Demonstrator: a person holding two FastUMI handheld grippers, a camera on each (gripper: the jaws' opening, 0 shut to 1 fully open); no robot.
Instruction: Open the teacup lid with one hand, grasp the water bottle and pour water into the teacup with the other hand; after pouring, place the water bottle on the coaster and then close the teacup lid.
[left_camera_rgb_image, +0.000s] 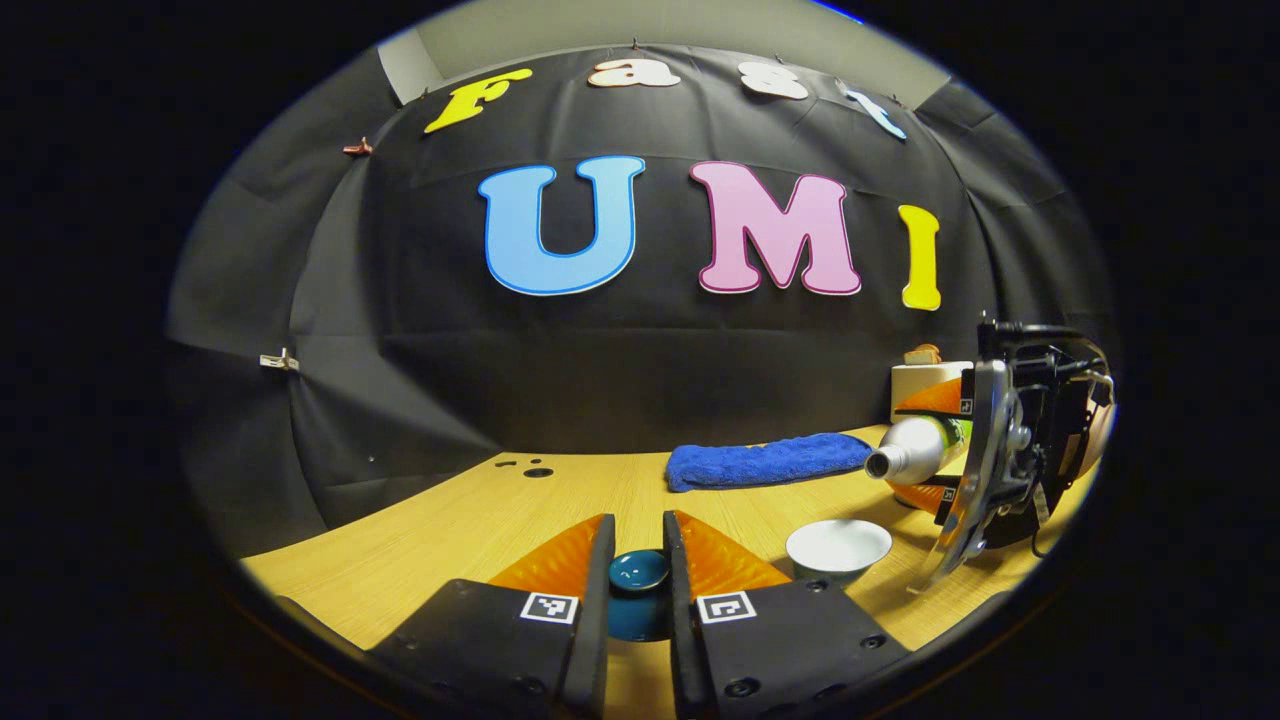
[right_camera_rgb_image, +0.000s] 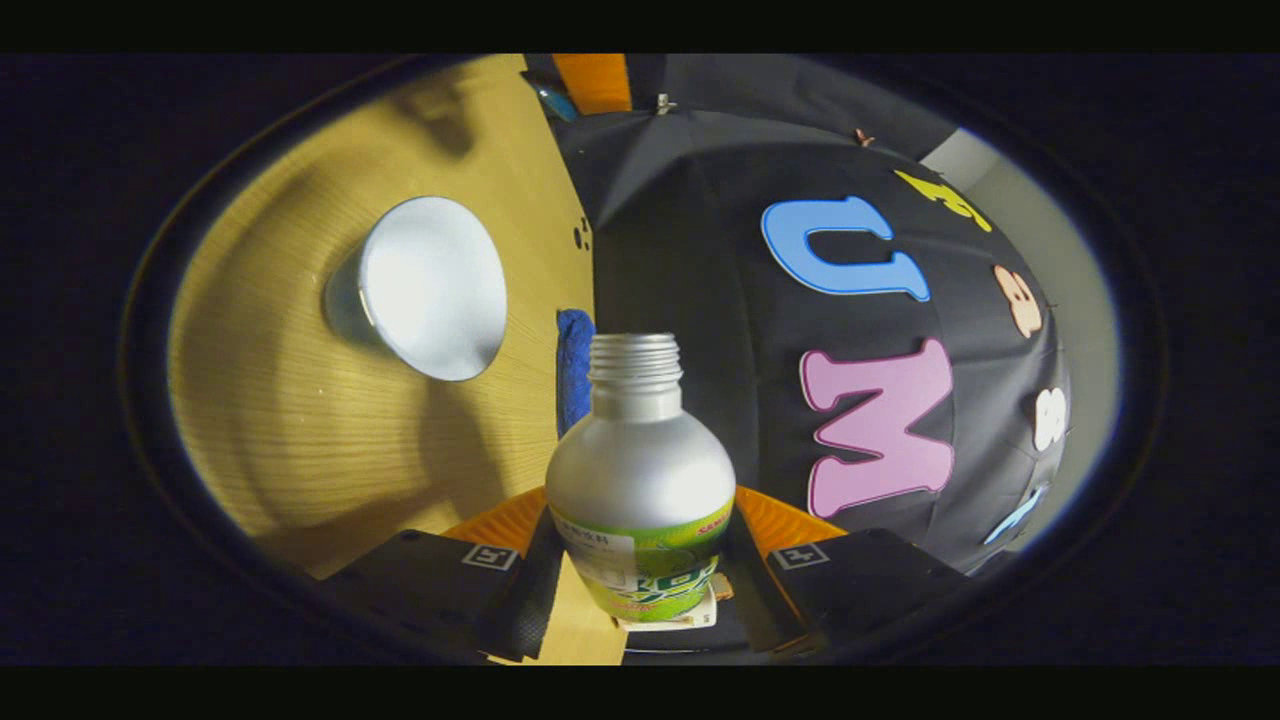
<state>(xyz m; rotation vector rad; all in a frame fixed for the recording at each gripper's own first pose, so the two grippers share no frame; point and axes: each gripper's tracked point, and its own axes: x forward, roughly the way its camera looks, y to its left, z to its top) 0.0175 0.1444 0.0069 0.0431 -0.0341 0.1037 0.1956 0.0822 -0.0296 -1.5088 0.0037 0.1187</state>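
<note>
Counter (left_camera_rgb_image: 480, 510) of pale wood carries everything, booth wall behind. Blue towel (left_camera_rgb_image: 765, 462) lies at the back, a white box (left_camera_rgb_image: 925, 385) beyond it near the right hand-held gripper (left_camera_rgb_image: 985, 450). That gripper pinches the water bottle (right_camera_rgb_image: 640, 480) at its label, both fingers against the sides, bottle tipped near horizontal with the uncapped mouth aimed toward the teacup (left_camera_rgb_image: 838, 548). Teacup stands open on the counter, just below and ahead of the mouth; white inside, no water visible yet, no stream seen. Left hand-held gripper (left_camera_rgb_image: 638, 585) sits low near the counter, fingers closed narrowly on the dark blue teacup lid (left_camera_rgb_image: 638, 572), kept well clear of the cup. Step in hand looks like the start of the pour. Next move likely needs more tilt with the mouth brought over the rim, then bottle to the coaster, which cannot be made out.
</note>
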